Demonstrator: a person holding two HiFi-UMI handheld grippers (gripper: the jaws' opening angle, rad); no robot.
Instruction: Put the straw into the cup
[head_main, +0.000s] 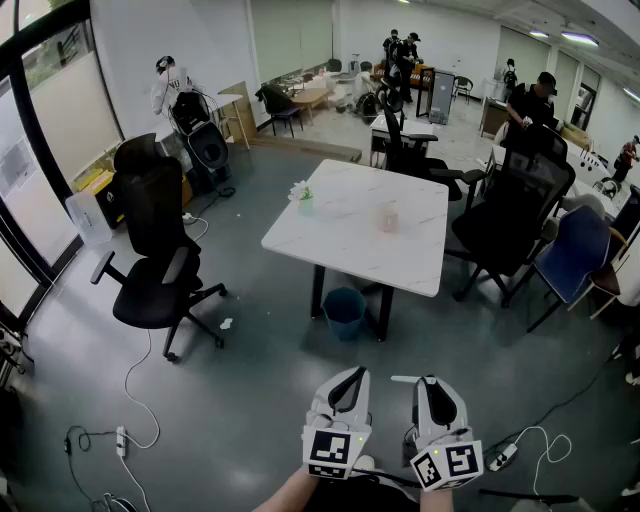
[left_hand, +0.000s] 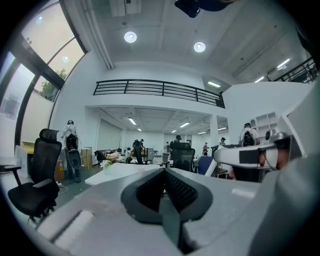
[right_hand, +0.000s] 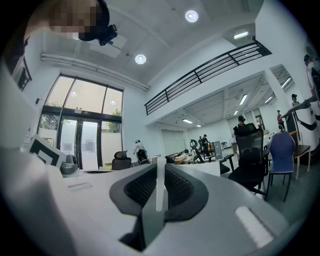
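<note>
Straw (right_hand: 159, 186): thin and white, upright between the pads in the right gripper view; in the head view one end pokes sideways toward the left gripper.
Right gripper (head_main: 433, 386): clamped on the straw, low at the near edge of the head view.
Left gripper (head_main: 350, 378): jaws together with nothing between them, just beside the right one.
Cup (head_main: 388, 217): pale, translucent, upright on the table, well apart from both grippers.
Table (head_main: 330, 240): white, across the grey floor (head_main: 250, 400) ahead.
Small plant (head_main: 302, 195): near the table's left edge, apart from the cup.
Bin (head_main: 344, 310): blue, under the table.
Office chair (head_main: 155, 270): black, left of the table.
</note>
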